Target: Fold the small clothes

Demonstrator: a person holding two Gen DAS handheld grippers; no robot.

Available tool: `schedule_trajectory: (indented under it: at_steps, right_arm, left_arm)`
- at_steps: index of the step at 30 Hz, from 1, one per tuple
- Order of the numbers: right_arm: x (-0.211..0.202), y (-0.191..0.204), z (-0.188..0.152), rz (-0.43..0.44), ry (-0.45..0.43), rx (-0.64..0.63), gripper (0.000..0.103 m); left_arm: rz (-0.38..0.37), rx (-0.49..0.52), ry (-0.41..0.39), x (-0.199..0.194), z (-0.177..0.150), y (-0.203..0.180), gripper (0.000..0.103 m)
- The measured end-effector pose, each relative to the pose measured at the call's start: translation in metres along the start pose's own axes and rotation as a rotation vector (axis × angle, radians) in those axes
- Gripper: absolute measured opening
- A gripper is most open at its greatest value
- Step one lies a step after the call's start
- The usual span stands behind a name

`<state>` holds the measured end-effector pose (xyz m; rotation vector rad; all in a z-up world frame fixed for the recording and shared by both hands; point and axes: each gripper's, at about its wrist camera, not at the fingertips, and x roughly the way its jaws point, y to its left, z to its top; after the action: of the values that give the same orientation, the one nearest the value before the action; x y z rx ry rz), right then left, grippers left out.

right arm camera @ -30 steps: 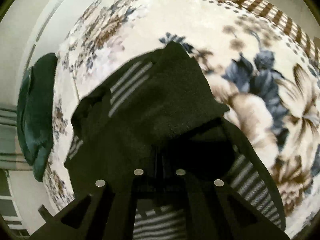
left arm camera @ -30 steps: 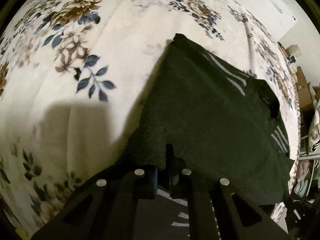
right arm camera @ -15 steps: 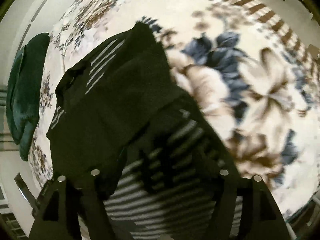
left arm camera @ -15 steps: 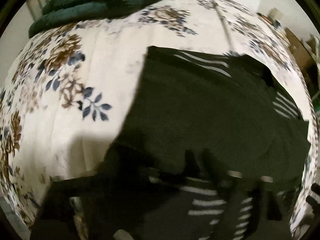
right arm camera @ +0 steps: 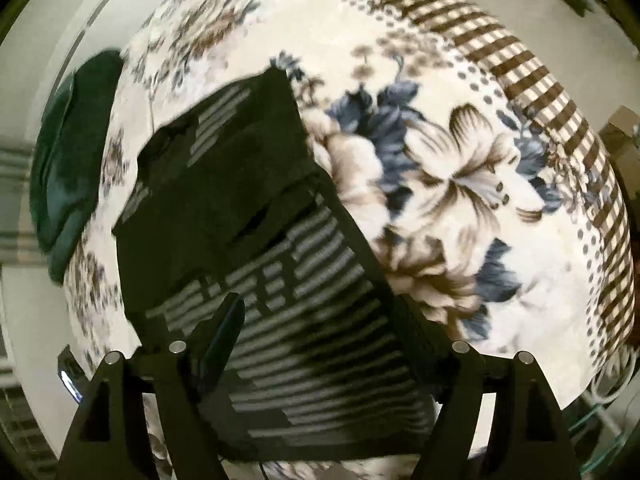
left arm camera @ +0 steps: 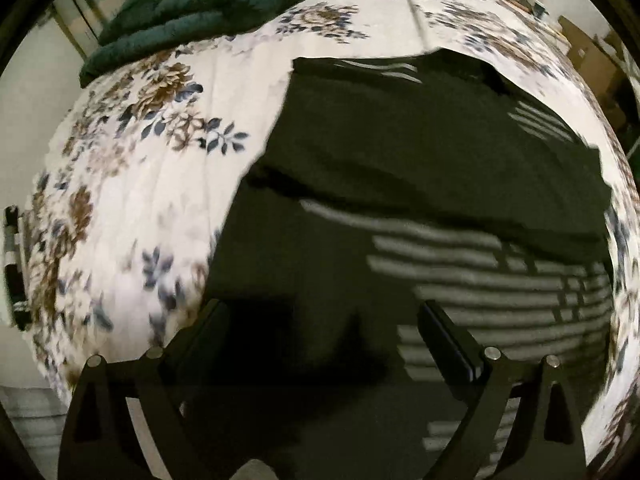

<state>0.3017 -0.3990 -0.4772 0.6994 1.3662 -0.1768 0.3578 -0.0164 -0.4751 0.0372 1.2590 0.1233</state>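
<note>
Cream floral bedspread (left arm camera: 168, 208) under both views, dark green plush blanket (left arm camera: 208, 4) bunched at far edge. Lying flat on it: black fleece garment with grey stripes (left arm camera: 420, 168), plain black flap folded over striped lower part. Hovering above near hem: left gripper (left arm camera: 320, 320), jaws wide, nothing between them; right gripper (right arm camera: 320, 316), jaws also wide, just been opening, cloth below but not pinched. Likely risk: folded flap, looking loose and springy, sliding or unfolding; catching only the top layer on the next grab, dragging the fold crooked.
</note>
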Motion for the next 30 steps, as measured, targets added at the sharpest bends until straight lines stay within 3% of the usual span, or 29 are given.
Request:
schedule_trajectory:
  at_steps: [4,7,8,10,12,14,18,23,25,28,30]
  right_arm:
    - [0.008,-0.034,0.016,0.011,0.087,-0.066,0.078]
    - [0.010,-0.051,0.044,0.029,0.085,-0.155,0.077]
    - [0.014,-0.053,0.056,0.032,0.083,-0.191,0.075]
    - [0.033,-0.051,0.081,0.041,0.096,-0.269,0.059]
    - [0.052,-0.043,0.097,0.050,0.107,-0.328,0.050]
    - [0.075,-0.031,0.112,0.074,0.117,-0.386,0.049]
    - [0.112,-0.007,0.123,0.038,0.143,-0.492,0.049]
    - [0.129,-0.005,0.148,0.134,0.148,-0.400,0.049]
    - [0.140,-0.008,0.158,0.112,0.146,-0.376,0.049]
    - [0.139,-0.001,0.152,0.075,0.136,-0.429,0.049]
    - [0.132,0.008,0.131,0.042,0.116,-0.541,0.049]
  left_arm:
    - [0.034,0.013,0.040,-0.020,-0.047,-0.049,0.096]
    - [0.087,0.012,0.082,-0.024,-0.082,-0.094,0.096]
    - [0.104,-0.001,0.086,-0.024,-0.091,-0.108,0.096]
    - [0.129,-0.022,0.106,-0.019,-0.102,-0.128,0.096]
    - [0.156,-0.042,0.109,-0.014,-0.108,-0.144,0.096]
    - [0.176,-0.051,0.113,-0.008,-0.111,-0.157,0.096]
    - [0.193,-0.049,0.131,0.002,-0.116,-0.175,0.096]
    - [0.194,-0.070,0.144,0.006,-0.119,-0.186,0.096]
    - [0.197,-0.083,0.146,0.007,-0.118,-0.187,0.096]
    - [0.203,-0.109,0.158,0.007,-0.120,-0.187,0.096]
    - [0.198,-0.122,0.172,0.009,-0.123,-0.188,0.096]
